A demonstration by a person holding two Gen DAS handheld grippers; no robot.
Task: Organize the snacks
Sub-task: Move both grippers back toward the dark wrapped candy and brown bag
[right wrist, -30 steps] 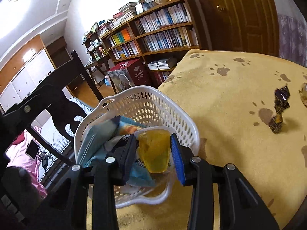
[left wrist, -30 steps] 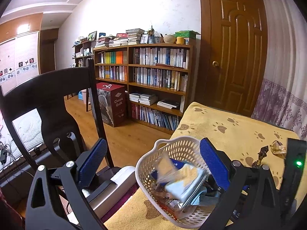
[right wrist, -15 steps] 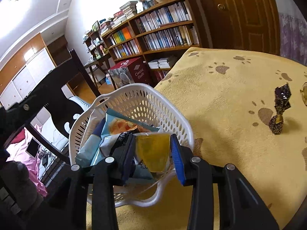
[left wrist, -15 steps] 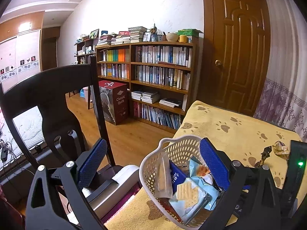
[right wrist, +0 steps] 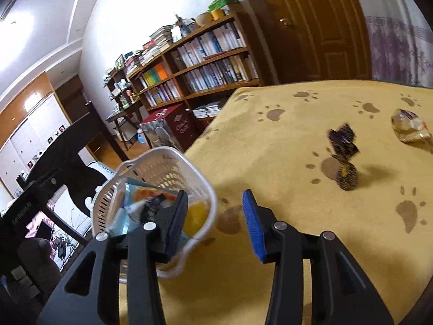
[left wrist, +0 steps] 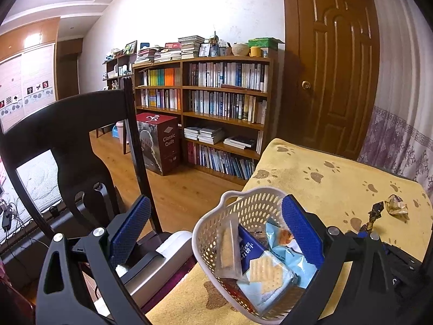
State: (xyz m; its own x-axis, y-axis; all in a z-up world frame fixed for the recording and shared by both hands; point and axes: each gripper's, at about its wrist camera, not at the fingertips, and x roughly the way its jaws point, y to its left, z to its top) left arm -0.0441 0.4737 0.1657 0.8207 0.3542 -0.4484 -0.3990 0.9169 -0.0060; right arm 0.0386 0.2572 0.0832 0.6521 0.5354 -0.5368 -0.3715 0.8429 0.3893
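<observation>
Snacks are gathered in the white basket [left wrist: 208, 233].
Both the left gripper [left wrist: 216, 233] and right gripper [right wrist: 216, 216] are held released, empty.

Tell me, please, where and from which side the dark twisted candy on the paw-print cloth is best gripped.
Judging by its pose, grip the dark twisted candy across its narrow twisted waist, coming from above with the right tool, which is open. It stands clear on the yellow cloth, apart from the pale wrapped snack, so both sides are free.
</observation>
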